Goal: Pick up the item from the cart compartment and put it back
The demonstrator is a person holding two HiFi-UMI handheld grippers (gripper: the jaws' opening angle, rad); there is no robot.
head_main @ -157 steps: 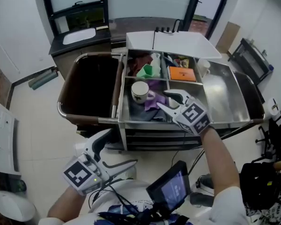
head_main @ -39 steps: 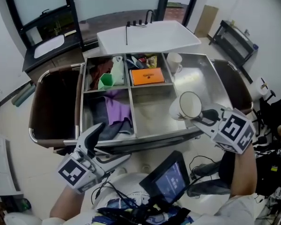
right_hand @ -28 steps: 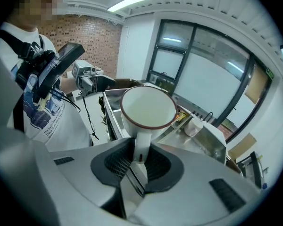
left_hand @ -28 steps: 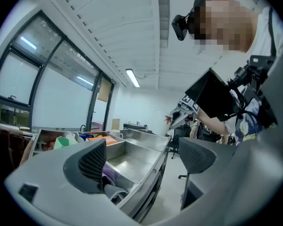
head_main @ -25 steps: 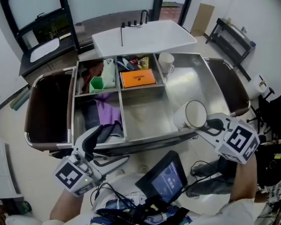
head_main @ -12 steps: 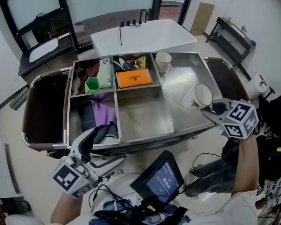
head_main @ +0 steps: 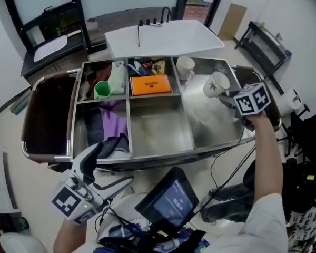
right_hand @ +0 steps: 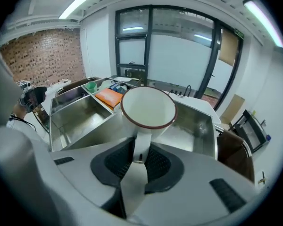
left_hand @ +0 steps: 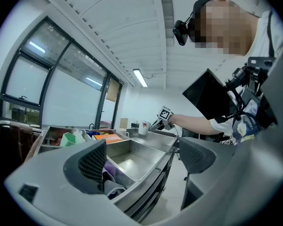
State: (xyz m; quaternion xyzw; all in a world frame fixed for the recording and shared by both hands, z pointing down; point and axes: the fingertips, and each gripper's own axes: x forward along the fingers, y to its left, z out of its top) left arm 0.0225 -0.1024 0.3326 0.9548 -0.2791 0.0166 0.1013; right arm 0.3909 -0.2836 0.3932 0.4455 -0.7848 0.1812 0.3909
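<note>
Pale floor tiles and dark-framed windows surround a stainless cart (head_main: 163,155) that fills the middle of the head view. At its left end sits a dark brown bag (head_main: 45,117), well apart from the work. Near that end, below the cart's near rim, the left gripper (head_main: 108,170) hangs off the cart with its jaws spread and nothing between them. The left gripper view shows only the cart's edge beyond the gap, so I judge it is parked clear to leave the job to the other hand.

Next come 2 left compartments. The far one holds a green cup (head_main: 101,89) among cloths, the near one a purple cloth (head_main: 114,126). Right of them, an orange box (head_main: 150,85) lies flat in the far middle compartment, and the near middle compartment (head_main: 159,130) is bare steel. Further right is the wide right compartment (head_main: 216,125), with 1 white cup (head_main: 185,67) standing in its far-left corner.

Above the far part of that compartment is the mug (head_main: 216,83), tipped on its side and, as it appears, lifted off the steel. The right gripper (head_main: 226,95) is clenched on the mug's handle. The right gripper view shows both pads (right_hand: 114,163) pinching that thin handle, with the mug's mouth toward the camera. Gripping the handle, I judge, keeps the round body from slipping, though the mug hangs tilted from 1 narrow hold. Pickup looks done; setting the mug back down in a compartment remains.
</note>
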